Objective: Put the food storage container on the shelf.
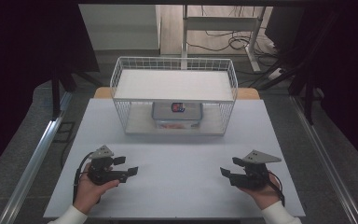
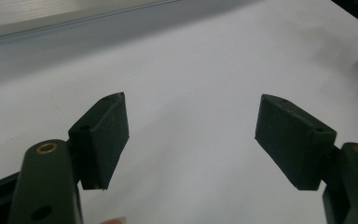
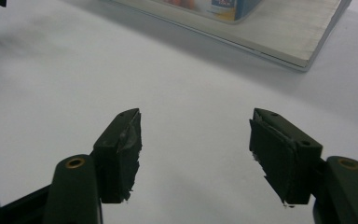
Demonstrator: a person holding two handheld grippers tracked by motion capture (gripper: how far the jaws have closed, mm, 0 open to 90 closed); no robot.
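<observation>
Resting on the near part of the white table (image 1: 177, 154), both hand-held tools sit idle: the left gripper (image 1: 127, 166) at near left and the right gripper (image 1: 227, 167) at near right, tips turned toward each other. In each gripper view the jaws stand wide apart with bare tabletop between the pads — nothing is held by either.

The clear container (image 1: 177, 115) lies on the lower shelf of the wire rack (image 1: 175, 95) at the far middle, well apart from both tools; a dark item (image 1: 177, 108) rests on or in it (its contents are too small to make out, possibly packaged goods). That placement seems to keep it sheltered under the upper shelf.

Open room is ample — the whole near span is bare. The rack's near side looks open, and side mesh limits any reach.
</observation>
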